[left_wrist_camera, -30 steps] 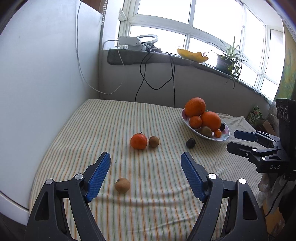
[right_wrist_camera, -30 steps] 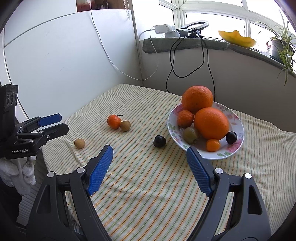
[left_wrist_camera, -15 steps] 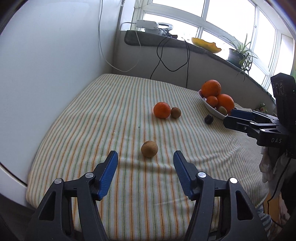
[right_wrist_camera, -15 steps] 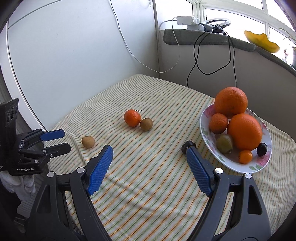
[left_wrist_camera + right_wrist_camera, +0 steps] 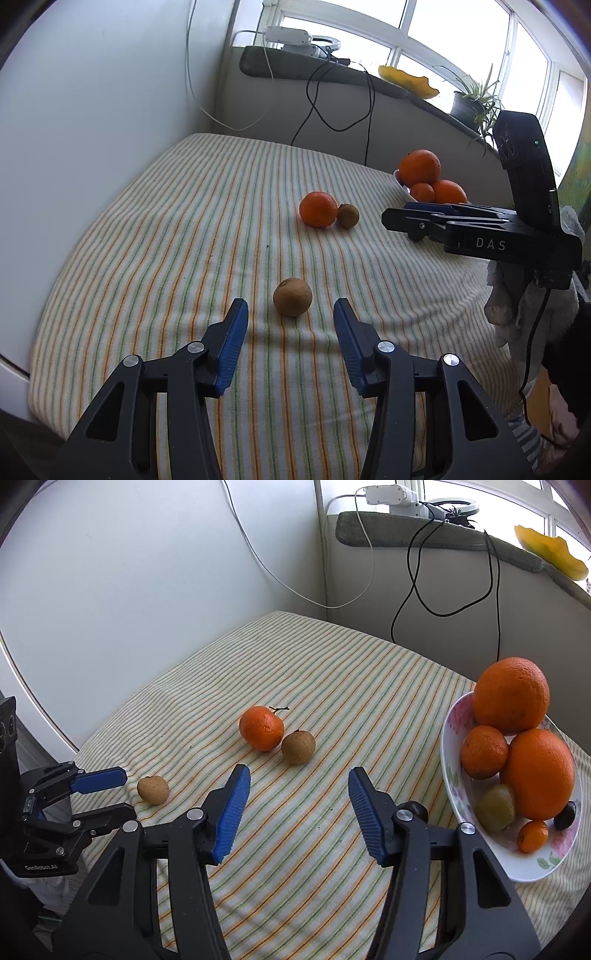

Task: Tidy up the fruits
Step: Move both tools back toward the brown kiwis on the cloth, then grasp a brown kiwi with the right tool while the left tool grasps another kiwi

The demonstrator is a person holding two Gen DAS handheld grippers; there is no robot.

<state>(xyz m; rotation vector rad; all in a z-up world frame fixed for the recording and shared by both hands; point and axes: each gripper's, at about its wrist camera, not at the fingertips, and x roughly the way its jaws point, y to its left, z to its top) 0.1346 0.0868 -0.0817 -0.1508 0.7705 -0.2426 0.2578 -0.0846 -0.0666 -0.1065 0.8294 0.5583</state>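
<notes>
A striped cloth (image 5: 155, 236) covers the table where loose fruit waits beside a flowered bowl (image 5: 452, 775). The left gripper (image 5: 291, 317) hangs low over the near edge of the cloth, its blue-padded jaws spread wide, with a small brown fruit (image 5: 292, 297) lying on the cloth just ahead of the gap between them and touching neither pad. The right gripper (image 5: 299, 779) is likewise spread and holds nothing; it points toward a tangerine (image 5: 261, 728) with a short stem and a second brown fruit (image 5: 298, 747), which sit touching each other near the middle of the table. A dark plum (image 5: 415, 808) rests on the cloth just behind the right gripper's right finger, close to the bowl's near rim and partly hidden by the finger.

In the bowl, at the right side of the table, a large orange (image 5: 511, 694) tops the pile, with a smaller orange (image 5: 484, 752) and another big orange (image 5: 540, 773) below it, a greenish kiwi (image 5: 495, 807), a tiny orange fruit (image 5: 532, 836) and a dark round fruit (image 5: 565, 810) at the front.

Behind the table, black and white cables (image 5: 413, 576) trail down from a windowsill (image 5: 332, 77) that carries a white device, a yellow dish (image 5: 408, 79) and a potted plant (image 5: 469, 105).
</notes>
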